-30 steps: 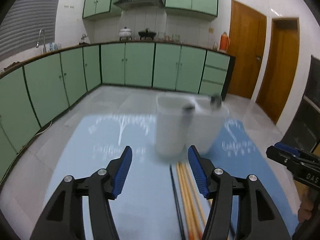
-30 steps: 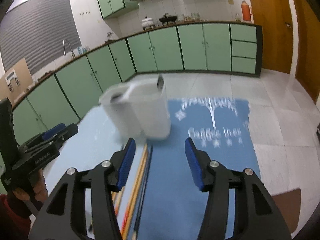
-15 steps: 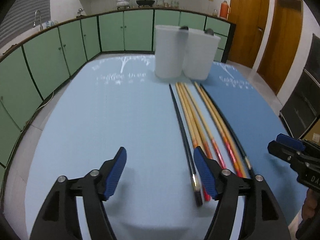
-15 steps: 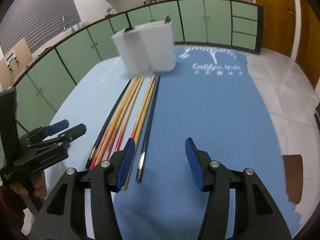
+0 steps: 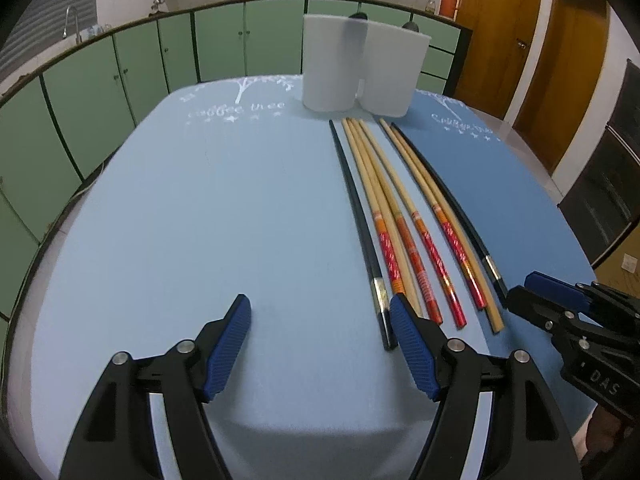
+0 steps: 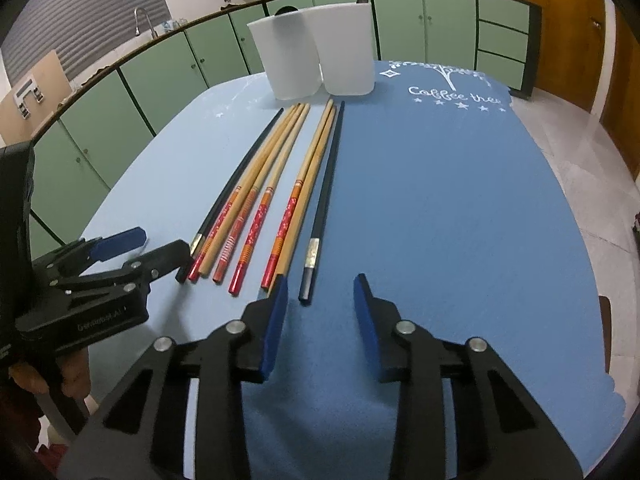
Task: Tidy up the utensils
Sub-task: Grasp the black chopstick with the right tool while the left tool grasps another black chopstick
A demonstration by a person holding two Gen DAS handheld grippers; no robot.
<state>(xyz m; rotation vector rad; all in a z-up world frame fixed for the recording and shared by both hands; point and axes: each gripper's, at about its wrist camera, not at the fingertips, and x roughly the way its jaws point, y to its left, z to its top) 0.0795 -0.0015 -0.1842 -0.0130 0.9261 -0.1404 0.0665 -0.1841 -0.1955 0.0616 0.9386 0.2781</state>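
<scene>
Left gripper (image 5: 320, 312) jaws wide apart, nothing between them, only bare cloth. Its right pad sits just beside the near end of the leftmost black chopstick (image 5: 360, 224); no contact visible. Right gripper (image 6: 320, 292) jaws closing, partly open, holding nothing; near tip of the rightmost black chopstick (image 6: 320, 216) lies just ahead of the gap, toward the left pad.

Open room: light blue cloth (image 5: 200, 220) is bare left of the chopsticks, dark blue cloth (image 6: 440, 200) bare to their right. Table edge rounds off near both grippers and at the far end, with floor and green cabinets (image 5: 100, 76) beyond.

Containers: two white cups (image 6: 316, 52) stand touching at the far end, just past the chopstick tips. A dark utensil end pokes above each rim; what they are cannot be told.

Wooden chopsticks with red-orange handles (image 6: 256, 208) lie side by side between the two black ones, handles near, tips far.
</scene>
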